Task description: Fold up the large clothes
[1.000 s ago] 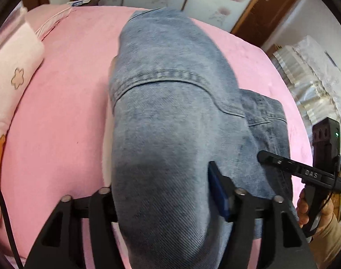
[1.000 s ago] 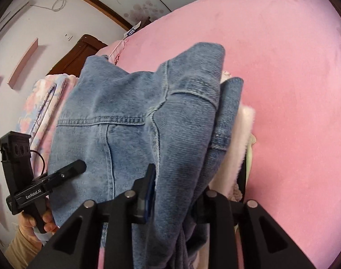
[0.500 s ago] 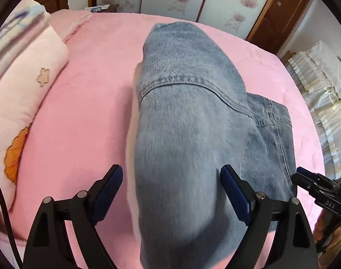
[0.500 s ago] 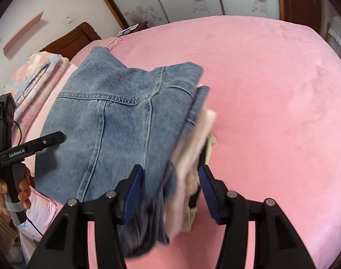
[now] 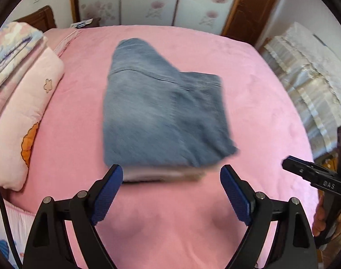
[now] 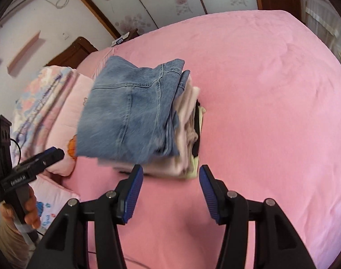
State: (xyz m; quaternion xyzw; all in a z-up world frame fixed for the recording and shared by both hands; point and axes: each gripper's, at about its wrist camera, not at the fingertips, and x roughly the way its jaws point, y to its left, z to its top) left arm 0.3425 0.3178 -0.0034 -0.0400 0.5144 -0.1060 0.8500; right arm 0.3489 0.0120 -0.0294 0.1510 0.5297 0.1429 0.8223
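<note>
A folded blue denim garment (image 5: 161, 116) lies on top of a stack of folded clothes on the pink bed (image 5: 170, 219). In the right wrist view the denim (image 6: 130, 116) tops pale pink, cream and dark layers (image 6: 188, 134). My left gripper (image 5: 171, 186) is open and empty, just short of the stack's near edge. My right gripper (image 6: 170, 181) is open and empty, just short of the stack too. Each gripper shows in the other's view, the right (image 5: 314, 174) and the left (image 6: 33, 163).
A pink pillow with cartoon prints (image 5: 24, 121) and folded floral bedding (image 5: 11, 47) lie at the bed's left side. A lace-covered piece of furniture (image 5: 309, 80) stands at the right. Wardrobe doors (image 5: 161, 0) stand behind the bed.
Both grippers have let go of the denim and pulled back from it. The denim now lies folded on the stack. Both jaws have opened wide.
</note>
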